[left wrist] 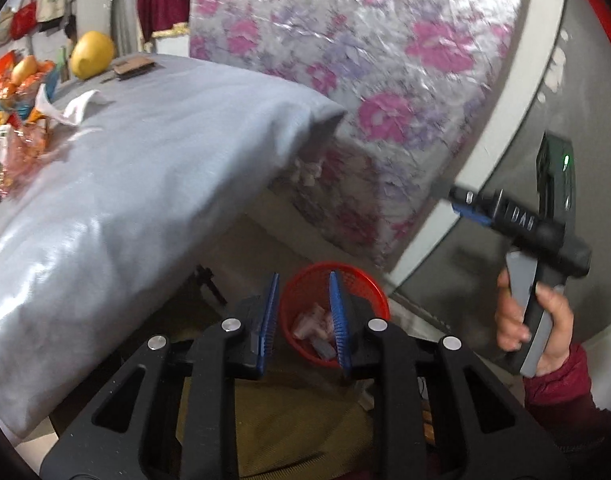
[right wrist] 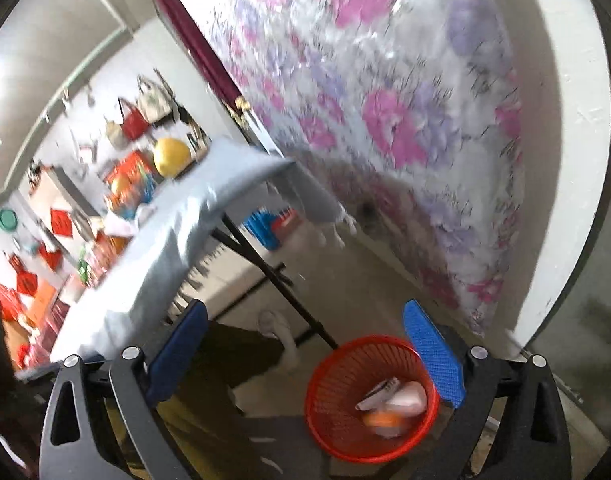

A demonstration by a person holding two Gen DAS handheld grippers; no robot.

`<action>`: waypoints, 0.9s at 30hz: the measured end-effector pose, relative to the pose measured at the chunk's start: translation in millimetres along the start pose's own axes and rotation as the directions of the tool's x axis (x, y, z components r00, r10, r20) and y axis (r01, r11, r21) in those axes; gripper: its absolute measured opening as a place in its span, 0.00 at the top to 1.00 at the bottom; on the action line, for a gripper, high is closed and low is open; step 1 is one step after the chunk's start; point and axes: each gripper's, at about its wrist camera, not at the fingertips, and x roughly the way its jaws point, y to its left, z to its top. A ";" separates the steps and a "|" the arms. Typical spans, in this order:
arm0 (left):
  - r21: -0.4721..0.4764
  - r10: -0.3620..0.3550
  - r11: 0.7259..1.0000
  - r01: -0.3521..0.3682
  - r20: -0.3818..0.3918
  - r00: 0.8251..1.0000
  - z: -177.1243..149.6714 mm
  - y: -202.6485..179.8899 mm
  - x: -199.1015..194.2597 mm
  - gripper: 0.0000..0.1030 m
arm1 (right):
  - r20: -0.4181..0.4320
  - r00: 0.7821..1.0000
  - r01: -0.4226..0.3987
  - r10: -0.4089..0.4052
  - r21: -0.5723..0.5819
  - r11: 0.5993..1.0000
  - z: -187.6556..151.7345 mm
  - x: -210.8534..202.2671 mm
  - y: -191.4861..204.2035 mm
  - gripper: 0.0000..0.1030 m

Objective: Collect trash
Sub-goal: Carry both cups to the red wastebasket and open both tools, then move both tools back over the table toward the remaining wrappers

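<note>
Floor-level red basket (right wrist: 371, 398) — left hand-held gripper (left wrist: 305, 320) closed empty, right (right wrist: 305, 356) spread wide.

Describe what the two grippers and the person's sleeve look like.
Each gripper has a black frame with slotted cut-outs, silver round bolts and two blue ribbed pads. That shows on the left gripper and the right gripper. Seen from outside, the right one has a grey handle, white letters on its black bar and a small green light. The sleeve is dark red.
</note>
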 end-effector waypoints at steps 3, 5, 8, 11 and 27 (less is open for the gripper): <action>0.005 0.005 1.000 -0.005 0.006 1.000 -0.2 -2.5 0.2 0.75 | 0.001 1.000 -0.003 0.003 -0.008 1.000 -0.8 -4.1 3.1 0.06; 0.000 0.006 1.000 -0.006 0.018 1.000 0.3 -2.2 -1.3 0.73 | -0.004 1.000 -0.007 0.007 -0.016 1.000 -1.3 -5.2 5.8 0.06; 0.002 0.014 1.000 -0.014 0.016 1.000 -0.7 -2.2 -0.8 0.73 | -0.013 1.000 -0.009 0.009 -0.028 1.000 -2.2 -3.5 9.1 0.06; -0.003 0.015 1.000 -0.015 0.008 1.000 -1.3 -0.5 0.6 0.73 | -0.029 1.000 -0.004 0.003 -0.042 0.999 -5.0 -0.3 13.0 0.06; -0.116 0.100 0.989 -0.087 0.107 0.989 0.3 39.4 -27.8 0.20 | -0.035 0.999 -0.033 0.029 -0.116 0.993 -4.7 -1.0 52.3 0.06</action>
